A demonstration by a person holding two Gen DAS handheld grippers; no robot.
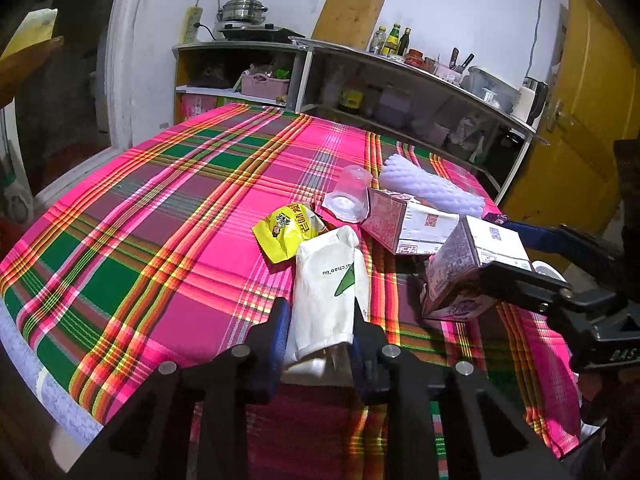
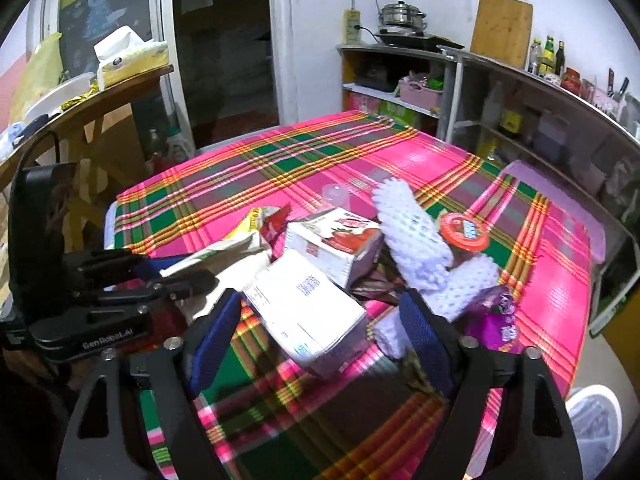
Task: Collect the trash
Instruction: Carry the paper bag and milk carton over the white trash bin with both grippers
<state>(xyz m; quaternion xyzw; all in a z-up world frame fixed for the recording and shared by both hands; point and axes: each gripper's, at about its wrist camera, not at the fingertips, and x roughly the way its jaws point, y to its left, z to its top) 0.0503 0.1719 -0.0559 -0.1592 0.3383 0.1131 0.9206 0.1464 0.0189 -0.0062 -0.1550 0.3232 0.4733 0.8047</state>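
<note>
Here, the left gripper (image 1: pixel 320 320) clamps a white paper bag (image 1: pixel 326 280) (trash for collecting), while the right gripper (image 2: pixel 320 320) gapes wide around a carton (image 2: pixel 304 308) directly ahead.

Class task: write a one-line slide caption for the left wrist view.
Left hand-held gripper clamps a white paper bag above the plaid tablecloth.

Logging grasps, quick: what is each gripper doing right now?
Left gripper: shut on the white paper bag.
Right gripper: open, jaws either side of the white carton.
</note>
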